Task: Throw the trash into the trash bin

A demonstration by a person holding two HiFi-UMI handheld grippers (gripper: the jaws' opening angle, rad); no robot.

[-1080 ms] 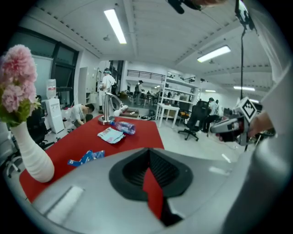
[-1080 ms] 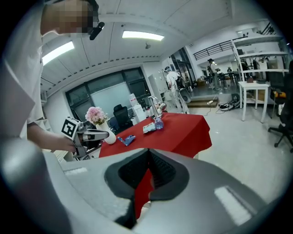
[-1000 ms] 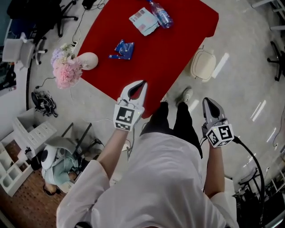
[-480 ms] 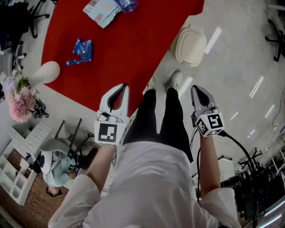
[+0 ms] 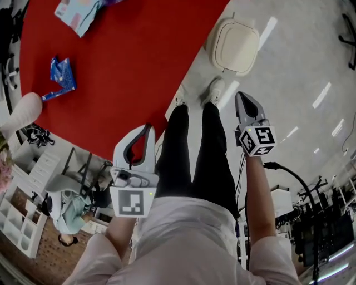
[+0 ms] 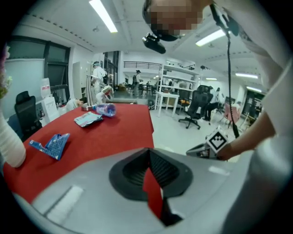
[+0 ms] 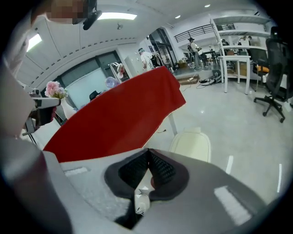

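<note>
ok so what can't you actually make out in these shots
Packet: head view, cut off by the top edge; print too small to read.
Bottle: outside the head view; small and blurred in the left gripper view.
Bin: its own top hides the inside.
Vase: head view, cut off by the left edge.

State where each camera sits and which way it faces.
Head view: on the person's head, facing steeply down; shows shirt, legs, left gripper, right gripper, red table.
Left gripper view: on that gripper, facing across the table past shut jaws; the shirt shows at right.
Right gripper view: on that gripper, facing the trash bin past shut jaws; shirt at left.
Shared: head and left gripper views both show the blue wrapper; head and right both show the bin.
</note>
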